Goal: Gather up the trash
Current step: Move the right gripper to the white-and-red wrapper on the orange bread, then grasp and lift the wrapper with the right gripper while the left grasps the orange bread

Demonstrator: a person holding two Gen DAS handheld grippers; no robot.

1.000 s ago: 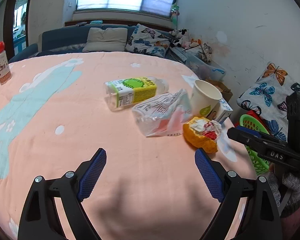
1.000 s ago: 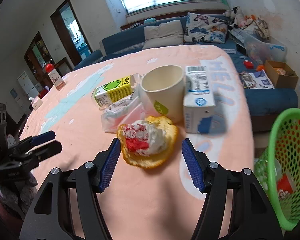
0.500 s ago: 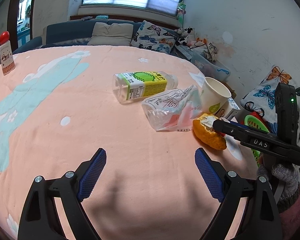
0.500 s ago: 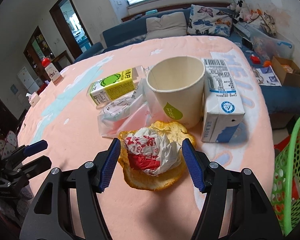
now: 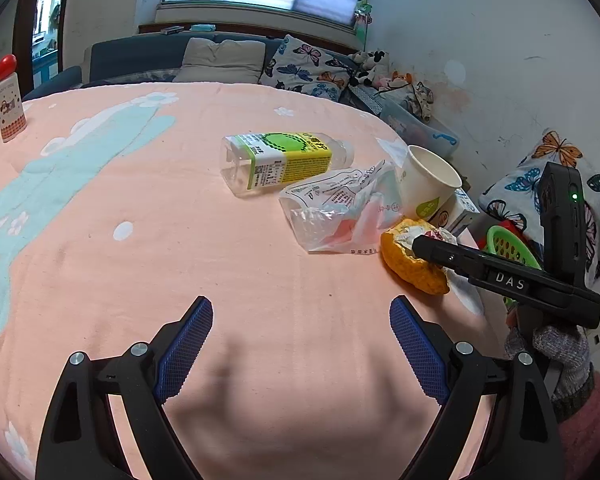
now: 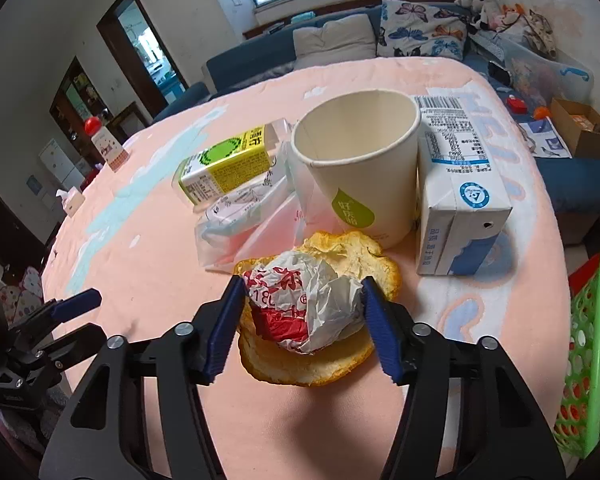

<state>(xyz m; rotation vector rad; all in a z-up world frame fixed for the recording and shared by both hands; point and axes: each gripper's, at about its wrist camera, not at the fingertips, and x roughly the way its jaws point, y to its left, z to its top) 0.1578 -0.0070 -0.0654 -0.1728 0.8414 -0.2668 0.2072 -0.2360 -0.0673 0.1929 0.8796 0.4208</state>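
Trash lies in a loose cluster on the peach-coloured surface [image 5: 100,240], and both grippers face it. The left gripper [image 5: 301,350] hangs over bare cloth with its jaws wide apart, holding and touching nothing; the whole cluster sits ahead of those jaws and off to their right. Farthest left in that cluster, ahead of the left jaws, a clear plastic bottle [image 5: 278,160] with a yellow-green label lies on its side. Just right of it, and touching it, is a crumpled clear plastic bag [image 5: 336,208]. Right again stands an upright white paper cup [image 6: 358,168], open end up, with a blue and white carton [image 6: 460,188] lying against its right side.

In the right wrist view, the right gripper [image 6: 303,326] has its jaws part open around a crumpled red and white wrapper [image 6: 306,304], one blue pad at each side of the ball; the pads look to be touching the paper, though a firm clamp cannot be told. The wrapper rests on a cupped orange peel [image 6: 324,360], which lies directly under the jaws and just before the cup. Far right of the right jaws, past the surface's edge, hangs a green mesh basket [image 6: 588,332].
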